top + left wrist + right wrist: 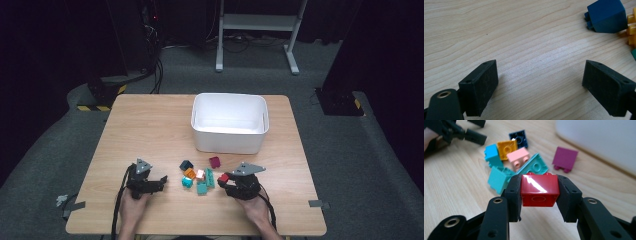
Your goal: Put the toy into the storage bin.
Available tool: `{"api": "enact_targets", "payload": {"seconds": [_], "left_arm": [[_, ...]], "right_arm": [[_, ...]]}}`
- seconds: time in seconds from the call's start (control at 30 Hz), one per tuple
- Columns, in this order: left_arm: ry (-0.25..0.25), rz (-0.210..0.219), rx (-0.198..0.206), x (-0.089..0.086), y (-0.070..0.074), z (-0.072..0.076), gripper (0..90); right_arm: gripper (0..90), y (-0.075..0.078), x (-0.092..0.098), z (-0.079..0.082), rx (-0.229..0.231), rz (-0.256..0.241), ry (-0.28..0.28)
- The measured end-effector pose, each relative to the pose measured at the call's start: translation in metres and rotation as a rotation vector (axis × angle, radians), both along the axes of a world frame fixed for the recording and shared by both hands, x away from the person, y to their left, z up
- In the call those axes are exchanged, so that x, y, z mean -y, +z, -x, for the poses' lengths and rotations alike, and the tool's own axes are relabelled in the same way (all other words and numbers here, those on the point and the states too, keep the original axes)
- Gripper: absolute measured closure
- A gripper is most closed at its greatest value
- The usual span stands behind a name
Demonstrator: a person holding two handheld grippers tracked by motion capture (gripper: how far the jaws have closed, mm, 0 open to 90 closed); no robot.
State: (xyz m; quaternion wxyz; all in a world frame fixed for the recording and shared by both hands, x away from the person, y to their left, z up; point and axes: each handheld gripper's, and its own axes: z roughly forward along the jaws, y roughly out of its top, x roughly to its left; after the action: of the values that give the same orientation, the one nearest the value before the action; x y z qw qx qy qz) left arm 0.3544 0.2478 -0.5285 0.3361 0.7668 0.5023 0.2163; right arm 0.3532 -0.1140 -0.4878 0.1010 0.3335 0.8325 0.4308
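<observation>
The right gripper (539, 191) is clamped on a red brick (540, 190) — its two black jaws press flat against the brick's left and right sides, studs pointing away from the camera. In the high view this gripper (223, 178) sits low at the near right of the wooden surface (150, 125), with the red brick (223, 177) at its tip, just right of the loose pile. Beyond the held brick, in the right gripper view, lie a teal brick (499, 178) and a teal plate (535, 166) leaning against it, a pink brick (518, 156), a yellow brick (507, 149), a light blue brick (491, 153) and a dark blue brick (519, 138), all close together, some touching. A magenta brick (564, 158) lies apart to the right, near the wall of the white bin (599, 142). The left gripper (540, 80) has its jaws spread wide over bare wood, holding nothing; the dark blue brick (607, 16) and part of the yellow brick (631, 30) lie ahead to its right. In the high view the left gripper (161, 181) rests at the near left, aimed toward the pile, and the white bin (229, 142) stands behind the bricks — upright, near the far middle of the surface.
</observation>
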Motion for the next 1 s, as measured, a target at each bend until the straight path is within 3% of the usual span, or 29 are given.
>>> {"api": "enact_targets", "payload": {"seconds": [0.33, 0.6, 1.0], "left_arm": [[0.0, 0.0, 0.0, 0.0, 0.0, 0.0, 13.0], [0.0, 0.0, 0.0, 0.0, 0.0, 0.0, 13.0], [0.0, 0.0, 0.0, 0.0, 0.0, 0.0, 13.0]], "right_arm": [[58.7, 0.018, 0.011, -0.01, 0.025, -0.011, -0.02], [58.7, 0.04, 0.021, -0.021, 0.072, -0.041, -0.041], [58.7, 0.064, 0.033, -0.036, 0.068, -0.082, -0.052]]}}
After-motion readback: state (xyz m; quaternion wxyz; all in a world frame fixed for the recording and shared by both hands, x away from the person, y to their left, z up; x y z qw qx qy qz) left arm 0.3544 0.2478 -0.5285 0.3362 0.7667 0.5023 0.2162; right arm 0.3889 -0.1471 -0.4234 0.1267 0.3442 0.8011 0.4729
